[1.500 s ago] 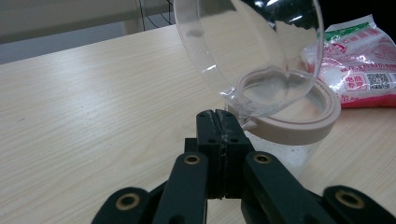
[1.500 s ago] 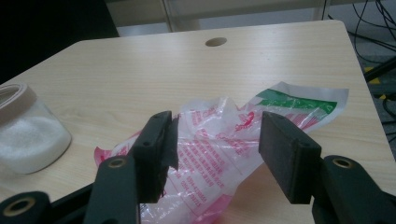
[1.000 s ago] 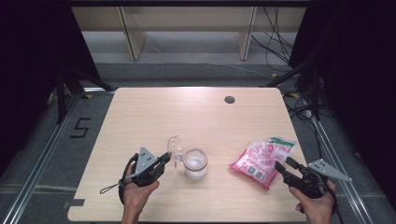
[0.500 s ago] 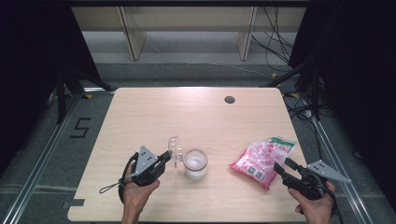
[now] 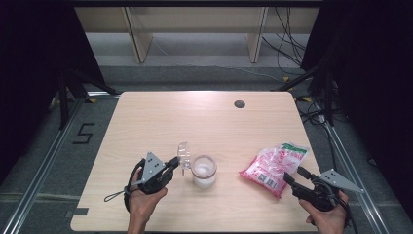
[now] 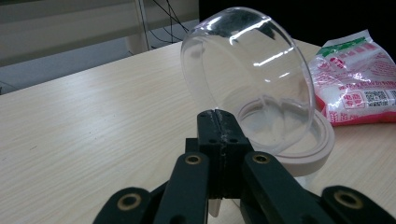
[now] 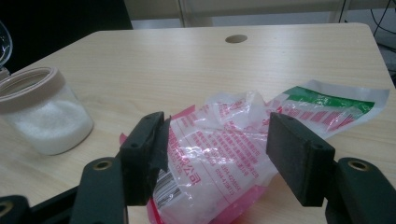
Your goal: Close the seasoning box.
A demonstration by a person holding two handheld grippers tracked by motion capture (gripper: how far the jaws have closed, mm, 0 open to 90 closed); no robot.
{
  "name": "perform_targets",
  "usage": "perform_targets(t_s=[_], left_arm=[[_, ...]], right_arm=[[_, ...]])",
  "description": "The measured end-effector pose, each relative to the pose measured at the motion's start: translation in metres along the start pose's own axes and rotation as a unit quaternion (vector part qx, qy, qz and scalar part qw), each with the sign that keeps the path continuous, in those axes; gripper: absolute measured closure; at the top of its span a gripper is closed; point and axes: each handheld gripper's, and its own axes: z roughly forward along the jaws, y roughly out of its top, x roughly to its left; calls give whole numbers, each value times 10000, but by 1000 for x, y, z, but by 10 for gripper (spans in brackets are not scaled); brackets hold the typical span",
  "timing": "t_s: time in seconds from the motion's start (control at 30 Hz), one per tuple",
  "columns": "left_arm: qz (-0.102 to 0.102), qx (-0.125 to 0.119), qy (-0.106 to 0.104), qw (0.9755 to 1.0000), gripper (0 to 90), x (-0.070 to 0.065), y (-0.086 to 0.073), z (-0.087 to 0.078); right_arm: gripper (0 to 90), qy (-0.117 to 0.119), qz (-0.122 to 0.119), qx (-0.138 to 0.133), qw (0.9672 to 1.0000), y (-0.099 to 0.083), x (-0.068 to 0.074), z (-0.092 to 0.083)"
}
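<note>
Table (image 5: 160, 117): jar (image 5: 204, 171) contents indistinct.

A wooden table (image 5: 160, 122) with a round grommet hole (image 5: 239, 104) near its far edge.

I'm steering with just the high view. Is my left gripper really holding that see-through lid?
Observer: Yes. In the left gripper view, the left gripper is shut on the edge of the clear domed lid, which stands tipped up beside the open jar.
Operator: What's inside the jar?
Observer: The right gripper view shows white grains filling roughly its lower half.
Operator: Is my other gripper squeezing the bag?
Observer: No. The right gripper has just been opening its jaws. The pink bag lies between them, with a clear gap at the right pad.
</note>
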Motion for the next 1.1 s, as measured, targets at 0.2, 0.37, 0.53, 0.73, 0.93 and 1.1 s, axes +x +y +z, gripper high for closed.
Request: perform_targets(t_s=[0.2,0.37,0.53,0.73,0.93,1.1], left_arm=[[30,6,-7,10000,893,-1,1,1],[11,-47,-78,10000,891,-3,2,2],[49,-43,-96,9999,891,-4,3,2],[19,-86,-205,9997,887,-9,4,2],[62,-96,-303,9995,874,-16,6,3],[129,-56,-353,9993,854,-21,7,4]], right_arm=[[383,105,117,64,9999,-2,3,-1],[383,77,104,135,9998,-3,5,-2],[383,157,244,158,9995,-4,6,-2],[383,167,165,165,9996,-4,5,-3],[383,153,138,123,9997,-5,4,-2],[383,131,265,127,9995,-5,6,-3]])
